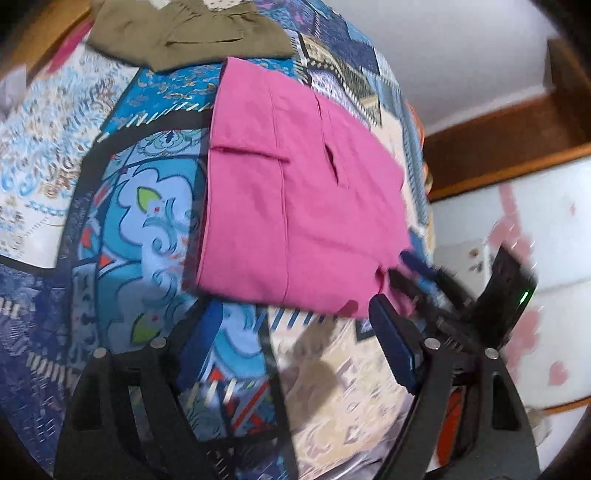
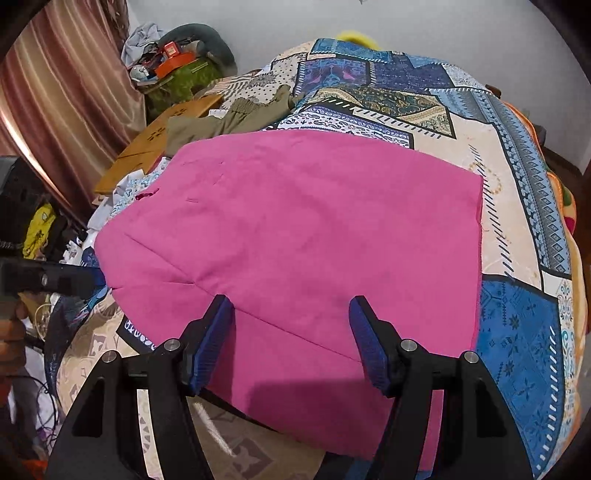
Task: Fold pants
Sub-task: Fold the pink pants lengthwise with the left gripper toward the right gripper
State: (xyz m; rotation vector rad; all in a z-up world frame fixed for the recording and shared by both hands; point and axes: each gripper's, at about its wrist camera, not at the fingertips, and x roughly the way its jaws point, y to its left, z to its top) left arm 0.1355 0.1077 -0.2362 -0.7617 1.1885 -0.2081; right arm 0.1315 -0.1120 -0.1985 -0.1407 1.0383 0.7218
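Folded pink pants (image 1: 295, 199) lie flat on a patterned bedspread (image 1: 147, 229); they also fill the middle of the right wrist view (image 2: 295, 236). My left gripper (image 1: 291, 314) is open, just off the pants' near edge, holding nothing. My right gripper (image 2: 291, 306) is open above the pants' near part, its blue pads (image 2: 214, 339) spread apart over the cloth. In the left wrist view the right gripper (image 1: 402, 269) shows blurred at the pants' near right corner.
Olive-green pants (image 1: 184, 33) lie farther back on the bed, also in the right wrist view (image 2: 229, 118). A wooden board (image 2: 155, 144) and clutter sit at the bed's left. A wooden frame (image 1: 509, 136) and white wall lie right.
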